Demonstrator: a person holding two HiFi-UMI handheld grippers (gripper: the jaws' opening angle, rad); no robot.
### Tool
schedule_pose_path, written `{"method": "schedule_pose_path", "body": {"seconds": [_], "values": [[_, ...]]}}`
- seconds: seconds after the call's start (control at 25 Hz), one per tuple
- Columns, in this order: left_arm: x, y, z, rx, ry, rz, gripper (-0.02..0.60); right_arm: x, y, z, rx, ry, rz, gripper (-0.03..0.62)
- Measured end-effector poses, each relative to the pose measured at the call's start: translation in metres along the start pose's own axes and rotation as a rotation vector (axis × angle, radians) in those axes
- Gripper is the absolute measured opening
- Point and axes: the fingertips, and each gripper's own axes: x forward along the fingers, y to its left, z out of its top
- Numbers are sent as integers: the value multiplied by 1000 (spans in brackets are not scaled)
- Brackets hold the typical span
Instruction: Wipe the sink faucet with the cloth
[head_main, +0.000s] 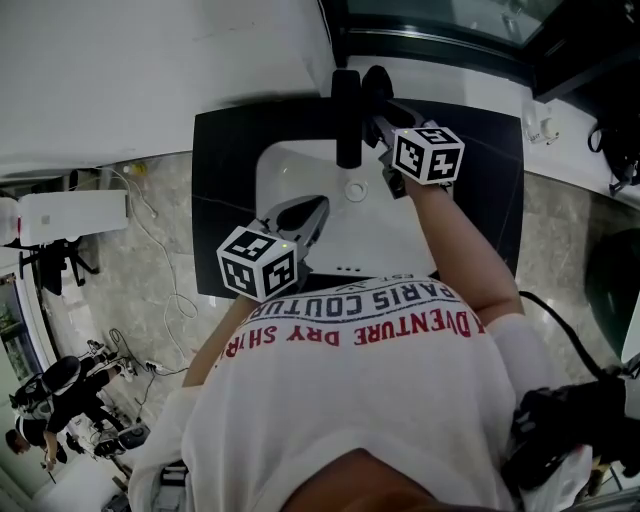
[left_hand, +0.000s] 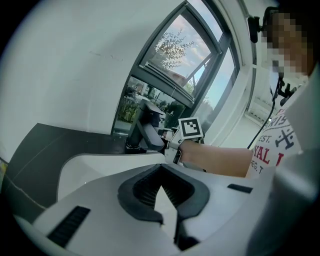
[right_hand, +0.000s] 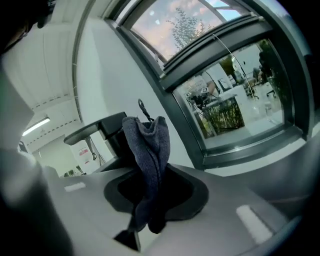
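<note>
The black faucet (head_main: 347, 115) stands upright at the back rim of the white sink (head_main: 285, 165), which is set in a black counter (head_main: 225, 180). My right gripper (head_main: 381, 122) is just right of the faucet, shut on a dark blue-grey cloth (head_main: 377, 84). In the right gripper view the cloth (right_hand: 148, 150) sticks up from the jaws beside the faucet (right_hand: 105, 131). My left gripper (head_main: 305, 213) hovers over the basin's front left, shut on nothing. The left gripper view shows its jaws (left_hand: 167, 202) together, with the faucet (left_hand: 145, 125) and right gripper (left_hand: 175, 146) beyond.
A dark-framed window (head_main: 440, 25) runs behind the counter, close to the faucet. A white wall (head_main: 140, 70) lies to the left. On the stone floor at left are a white appliance (head_main: 72, 214) and cables (head_main: 165, 270). The drain (head_main: 356, 189) is in the basin.
</note>
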Motion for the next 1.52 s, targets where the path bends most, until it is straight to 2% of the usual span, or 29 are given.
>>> {"method": "schedule_pose_path", "body": {"seconds": [0.12, 0.36, 0.52, 0.72, 0.88, 1.16, 1.4, 1.52], "values": [[4, 2, 0, -2, 6, -1, 2, 7, -9, -12, 36, 44, -21, 81], [9, 3, 0, 2, 13, 0, 1, 14, -18, -24, 25, 106, -74, 81], [10, 1, 0, 7, 16, -1, 1, 10, -17, -22, 38, 92, -67, 81], [11, 1, -3, 5, 20, 4, 2, -22, -2, -17, 148, -4, -13, 81], [13, -4, -3, 12, 23, -4, 1, -41, 6, -30, 315, -75, 58, 81], [14, -6, -6, 17, 37, -5, 2, -32, 25, -46, 456, -116, 200, 81], [10, 4, -9, 10, 45, 11, 2, -14, 35, -44, 482, -150, 250, 81], [9, 7, -10, 4, 44, 15, 1, -6, 31, -48, 466, -133, 219, 81]]}}
